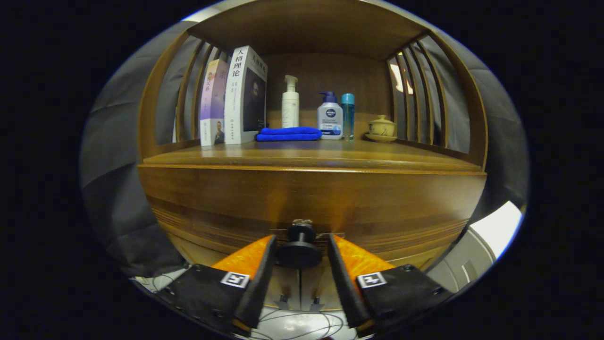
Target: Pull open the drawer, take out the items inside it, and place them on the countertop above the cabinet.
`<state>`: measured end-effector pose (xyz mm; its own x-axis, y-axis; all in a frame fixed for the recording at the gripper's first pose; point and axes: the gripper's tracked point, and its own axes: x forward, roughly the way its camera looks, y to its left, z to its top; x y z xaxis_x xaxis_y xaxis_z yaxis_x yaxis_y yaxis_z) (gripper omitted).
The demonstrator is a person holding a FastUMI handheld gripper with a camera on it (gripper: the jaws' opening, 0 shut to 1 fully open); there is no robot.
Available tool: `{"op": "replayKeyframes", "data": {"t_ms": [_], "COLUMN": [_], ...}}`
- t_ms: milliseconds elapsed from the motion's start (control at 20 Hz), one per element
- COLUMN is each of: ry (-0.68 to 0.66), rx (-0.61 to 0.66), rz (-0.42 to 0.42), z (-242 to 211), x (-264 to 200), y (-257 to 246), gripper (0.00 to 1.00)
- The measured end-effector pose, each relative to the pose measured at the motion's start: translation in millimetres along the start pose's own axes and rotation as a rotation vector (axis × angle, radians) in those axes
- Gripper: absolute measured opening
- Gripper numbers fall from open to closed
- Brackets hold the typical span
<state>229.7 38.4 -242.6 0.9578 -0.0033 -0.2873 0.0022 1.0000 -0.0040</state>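
- While its two fingers stand apart, the claw brackets the drawer's knob; a narrow gap shows on each side of the knob, so the fingers are near it but not pressing on it.
- Round and dark, the knob has a wide flat disc on a short neck, with a small metal fitting just above it.
- That knob sits on the drawer front, a broad panel of glossy brown wood with fine horizontal grooves along its lower part; the drawer is shut, flush with the cabinet, and what lies inside is hidden.
- Above the drawer lies the bench, a smooth wooden top with a rounded front lip, well beyond the fingers.
- At the back of the bench stand two upright books, leaning slightly, beside the left slatted side.
- Just right of the books lies a folded blue cloth, soft and thick.
- Behind the cloth rises a white pump bottle.
- Next come a squat white pump bottle with a dark blue top and, touching it or nearly so, a slim clear blue bottle.
- Farther right, apart from the bottles, sits a small yellow lidded cup on a saucer, near the right slats.
- Thin cables lie on the pale floor beneath the fingers.
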Motion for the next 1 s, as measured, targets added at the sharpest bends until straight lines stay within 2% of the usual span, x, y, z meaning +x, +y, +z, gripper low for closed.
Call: {"op": "replayKeyframes", "data": {"t_ms": [50,100,200,300,350,700,1000], "ry": [0.003,0.015,0.024,0.010,-0.001,0.025,0.023], "rx": [0.010,0.024,0.026,0.020,0.013,0.018,0.032], "rz": [-0.002,0.020,0.008,0.007,0.011,0.024,0.025], "z": [-2,-3,-3,-4,-4,-7,-15], "x": [0,-2,1,3,-1,-5,-29], "y": [2,7,6,6,4,5,6], "gripper": [0.62,0.62,0.46,0.38,0.28,0.28,0.28]}}
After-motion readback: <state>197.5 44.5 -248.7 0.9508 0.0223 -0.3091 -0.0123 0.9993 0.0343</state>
